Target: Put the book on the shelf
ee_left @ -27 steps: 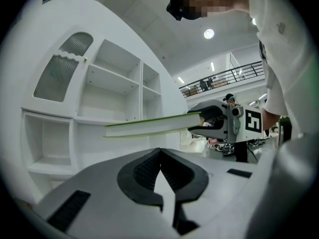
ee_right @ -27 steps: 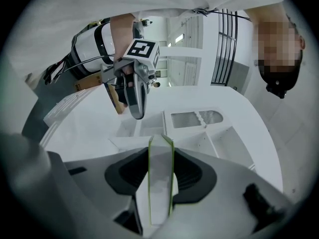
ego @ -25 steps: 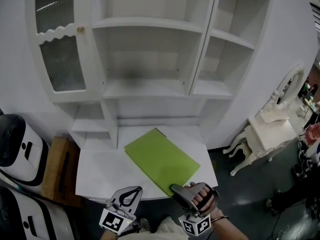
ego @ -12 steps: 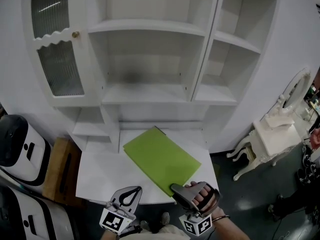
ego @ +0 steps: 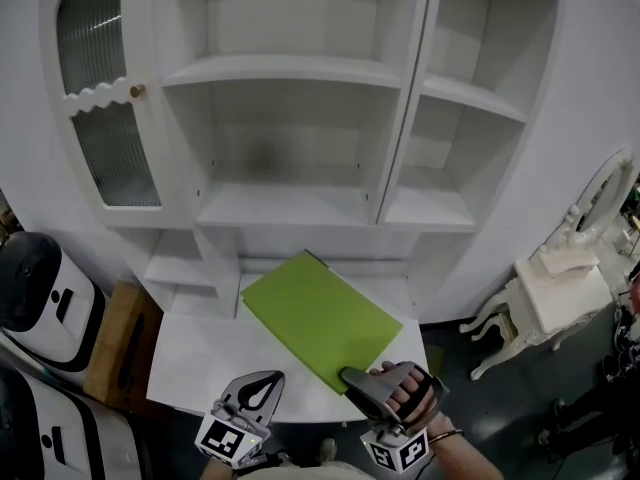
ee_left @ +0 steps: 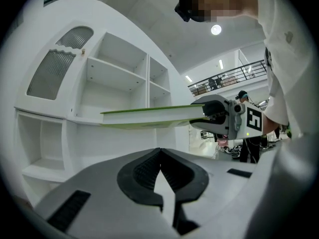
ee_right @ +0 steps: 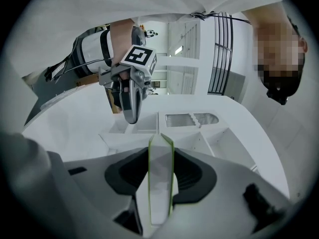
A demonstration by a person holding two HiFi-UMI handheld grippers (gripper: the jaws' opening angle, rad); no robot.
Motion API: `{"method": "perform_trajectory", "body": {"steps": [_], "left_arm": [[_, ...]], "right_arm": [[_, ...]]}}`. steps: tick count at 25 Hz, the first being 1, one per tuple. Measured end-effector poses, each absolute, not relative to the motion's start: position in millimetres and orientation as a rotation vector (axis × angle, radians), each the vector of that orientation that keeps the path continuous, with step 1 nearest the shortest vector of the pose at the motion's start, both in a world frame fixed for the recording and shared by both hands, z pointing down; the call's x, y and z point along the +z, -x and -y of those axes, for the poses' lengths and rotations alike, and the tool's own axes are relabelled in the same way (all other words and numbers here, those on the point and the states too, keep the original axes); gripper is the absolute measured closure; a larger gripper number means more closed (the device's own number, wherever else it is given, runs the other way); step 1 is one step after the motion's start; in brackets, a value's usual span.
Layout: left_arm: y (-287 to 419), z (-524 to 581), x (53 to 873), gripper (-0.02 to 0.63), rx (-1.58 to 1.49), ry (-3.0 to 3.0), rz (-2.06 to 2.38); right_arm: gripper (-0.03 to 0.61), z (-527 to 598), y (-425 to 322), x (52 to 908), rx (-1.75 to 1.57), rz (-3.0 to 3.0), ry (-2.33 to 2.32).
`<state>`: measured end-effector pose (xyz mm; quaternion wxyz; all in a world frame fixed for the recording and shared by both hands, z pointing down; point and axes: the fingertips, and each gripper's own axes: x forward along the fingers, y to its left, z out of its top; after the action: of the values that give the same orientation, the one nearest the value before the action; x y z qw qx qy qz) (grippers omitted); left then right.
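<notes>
Nearest you, your left gripper (ego: pixel 264 384) is clenched on nothing. Your right gripper (ego: pixel 351 377) grips the green book (ego: pixel 320 315) by its near corner and holds it flat above the white desk (ego: pixel 195 353), short of the white shelf unit (ego: pixel 285 206). Held by one corner, the book could swivel or droop in the pads. Its far corner could then knock a shelf edge or the upright divider (ego: pixel 395 138). Your hand covers the grip from above, and how deep the shelves run is hard to judge.
</notes>
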<state>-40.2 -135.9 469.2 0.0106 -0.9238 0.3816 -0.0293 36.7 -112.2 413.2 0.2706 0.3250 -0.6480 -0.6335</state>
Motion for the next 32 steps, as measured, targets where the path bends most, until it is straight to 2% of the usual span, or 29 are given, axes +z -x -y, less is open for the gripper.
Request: {"method": "perform_trajectory", "body": {"steps": [15,32], "left_arm": [[-0.4,158.6,456.6,0.604,-0.053,2.864,-1.299],[13.2,173.7,443.8,0.604,-0.075,2.843,-1.239]], "right_arm": [[0.428,149.0,-79.4,394.4,-1.800,1.791,-0.822],[0.428,166.7,-57.5,379.7,-1.797,1.765,-0.831]]}}
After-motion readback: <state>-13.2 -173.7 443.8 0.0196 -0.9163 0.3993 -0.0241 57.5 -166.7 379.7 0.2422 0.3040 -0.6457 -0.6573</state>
